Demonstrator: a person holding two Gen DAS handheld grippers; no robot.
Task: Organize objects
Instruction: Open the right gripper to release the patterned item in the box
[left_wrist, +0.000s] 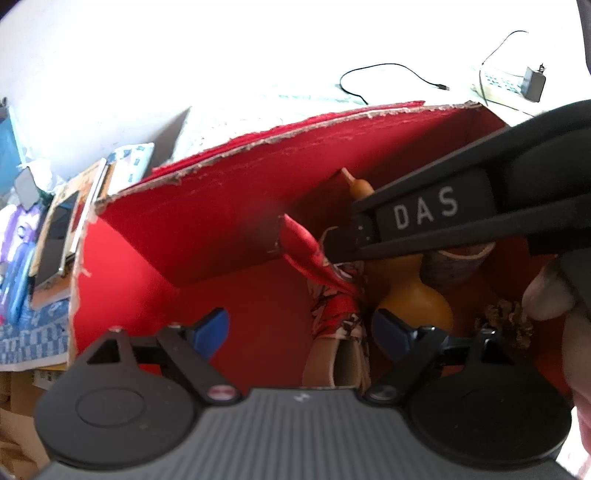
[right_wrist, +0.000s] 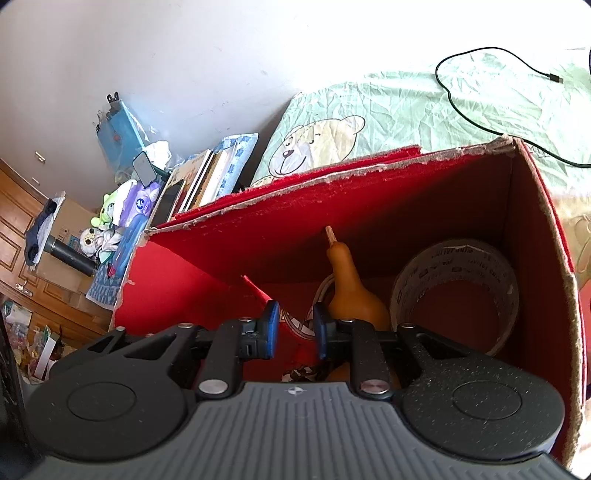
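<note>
Right gripper (right_wrist: 295, 330) jaws narrow, pinching red patterned cloth (left_wrist: 332, 291) inside red cardboard box (right_wrist: 424, 192). Left gripper (left_wrist: 299, 328) jaws wide, empty. Release cloth clear of orange gourd (right_wrist: 351, 284) at two o'clock.

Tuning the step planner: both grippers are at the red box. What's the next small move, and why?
Probably ease the left gripper down around the lower part of the cloth. The right gripper looks shut on the cloth's top. The left gripper is open with the cloth centred ahead of it. The gourd sits close beside the cloth, so go slowly.
</note>
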